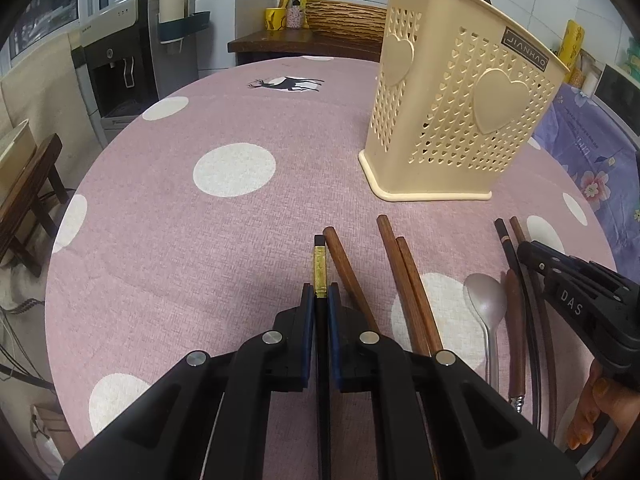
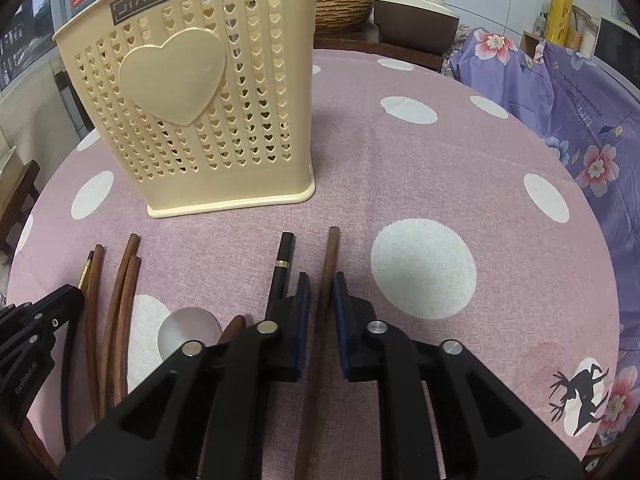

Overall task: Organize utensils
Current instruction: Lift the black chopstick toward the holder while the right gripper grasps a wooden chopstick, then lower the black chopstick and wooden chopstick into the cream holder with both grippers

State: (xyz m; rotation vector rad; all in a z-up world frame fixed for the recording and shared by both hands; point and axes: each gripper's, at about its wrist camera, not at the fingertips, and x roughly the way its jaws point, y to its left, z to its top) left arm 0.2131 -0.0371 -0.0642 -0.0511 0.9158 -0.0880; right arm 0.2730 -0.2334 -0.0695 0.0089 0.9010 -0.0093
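A cream perforated utensil holder stands upright on the pink dotted tablecloth; it also shows in the right wrist view. My left gripper is shut on a black chopstick with a gold band that lies on the cloth. My right gripper straddles a brown wooden chopstick, with a small gap on each side of it. Beside them lie more brown chopsticks, a black chopstick, a metal spoon and a wooden-handled utensil.
The round table's edge curves down the left. A purple floral cloth covers something at the right. A water dispenser and a dark wooden shelf with a woven basket stand behind the table.
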